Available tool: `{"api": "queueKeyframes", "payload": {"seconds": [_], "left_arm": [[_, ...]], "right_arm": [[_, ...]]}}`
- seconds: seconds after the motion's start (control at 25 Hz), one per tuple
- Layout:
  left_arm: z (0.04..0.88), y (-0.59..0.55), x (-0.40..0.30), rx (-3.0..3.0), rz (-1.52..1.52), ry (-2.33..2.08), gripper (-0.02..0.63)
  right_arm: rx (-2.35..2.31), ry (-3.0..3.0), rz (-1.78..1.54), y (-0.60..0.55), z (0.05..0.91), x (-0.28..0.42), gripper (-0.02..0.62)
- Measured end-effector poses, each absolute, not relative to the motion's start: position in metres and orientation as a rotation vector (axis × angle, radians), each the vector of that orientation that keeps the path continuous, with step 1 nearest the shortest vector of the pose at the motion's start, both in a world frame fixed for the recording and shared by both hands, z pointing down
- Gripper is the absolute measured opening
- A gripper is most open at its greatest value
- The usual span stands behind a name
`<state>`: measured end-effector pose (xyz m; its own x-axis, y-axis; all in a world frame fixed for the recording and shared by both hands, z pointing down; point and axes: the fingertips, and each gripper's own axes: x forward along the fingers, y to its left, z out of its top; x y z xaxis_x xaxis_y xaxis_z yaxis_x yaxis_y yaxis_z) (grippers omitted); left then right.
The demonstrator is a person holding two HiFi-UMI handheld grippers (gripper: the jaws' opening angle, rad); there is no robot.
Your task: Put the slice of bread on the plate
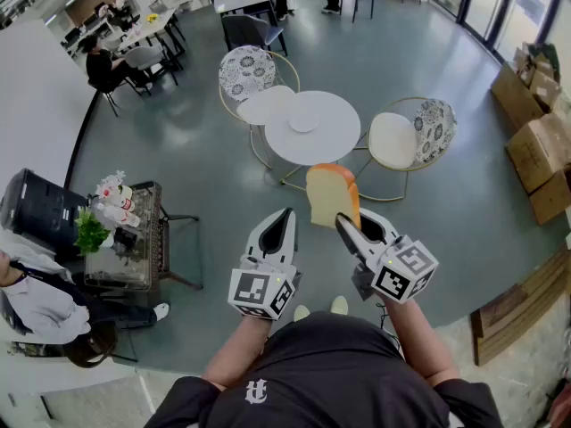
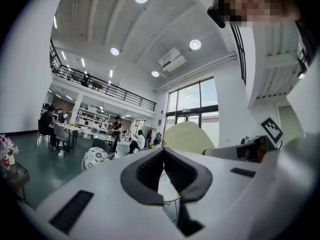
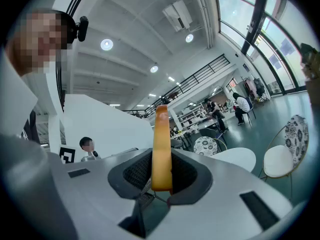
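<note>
A slice of bread (image 1: pixel 332 194) with an orange-brown crust stands upright in mid air, and my right gripper (image 1: pixel 344 223) is shut on its lower edge. In the right gripper view the bread (image 3: pixel 161 149) shows edge-on between the dark pads. My left gripper (image 1: pixel 285 215) hangs beside it on the left, shut with nothing held, and in its own view the bread (image 2: pixel 187 138) shows just past its jaws to the right. Further ahead and lower, a small white plate (image 1: pixel 303 121) lies on a round white table (image 1: pixel 335 141).
Two cushioned chairs (image 1: pixel 247 71) (image 1: pixel 412 136) and a white stool top (image 1: pixel 264 105) ring the table. A cart with flowers and bottles (image 1: pixel 125 230) and a seated person (image 1: pixel 40 306) are at the left. Cardboard boxes (image 1: pixel 540 150) are stacked at the right.
</note>
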<state>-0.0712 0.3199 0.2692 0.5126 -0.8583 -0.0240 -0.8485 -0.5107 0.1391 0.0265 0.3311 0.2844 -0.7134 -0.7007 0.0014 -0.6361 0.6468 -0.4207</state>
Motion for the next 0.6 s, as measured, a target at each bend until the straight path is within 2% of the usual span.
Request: {"api": "queueKeyframes", "payload": {"seconds": [0.6], "left_arm": [[0.2715,0.3162,-0.0718,2.636,-0.127,-1.505,0.006]], "right_arm": [[-1.017,2.647,-0.651,0.3278,0.2783,0.0267,0.087]]}}
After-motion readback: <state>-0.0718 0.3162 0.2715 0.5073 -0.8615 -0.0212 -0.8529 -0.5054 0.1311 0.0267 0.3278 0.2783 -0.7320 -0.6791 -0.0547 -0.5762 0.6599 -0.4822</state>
